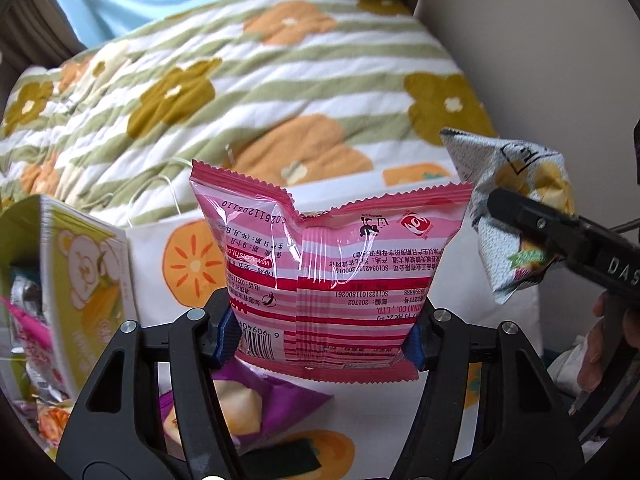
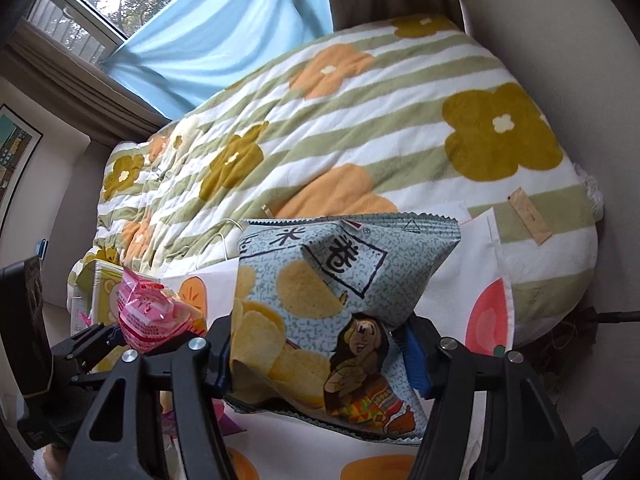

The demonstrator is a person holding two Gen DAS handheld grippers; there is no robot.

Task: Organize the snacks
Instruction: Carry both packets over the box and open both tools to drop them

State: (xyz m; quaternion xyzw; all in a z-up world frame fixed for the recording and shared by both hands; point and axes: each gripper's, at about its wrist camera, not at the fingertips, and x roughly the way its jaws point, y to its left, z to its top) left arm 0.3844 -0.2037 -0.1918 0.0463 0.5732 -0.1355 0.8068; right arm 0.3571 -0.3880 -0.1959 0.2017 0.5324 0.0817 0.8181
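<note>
My left gripper (image 1: 320, 340) is shut on a pink striped snack packet (image 1: 332, 264), held upright above the cloth. The same packet shows in the right wrist view (image 2: 154, 316) at the left. My right gripper (image 2: 320, 356) is shut on a grey-blue chip bag (image 2: 320, 300) with chip pictures and a cartoon woman. In the left wrist view that bag (image 1: 520, 208) is at the right, clamped by the right gripper's finger (image 1: 552, 232). A purple snack packet (image 1: 256, 404) lies on the cloth under my left gripper.
A green and white box with a bear print (image 1: 80, 280) stands at the left and holds several packets. A white cloth with orange fruit prints (image 1: 192, 264) covers the surface. A flowered striped blanket (image 2: 360, 140) lies behind it. A tan sachet (image 2: 530, 216) lies on the blanket.
</note>
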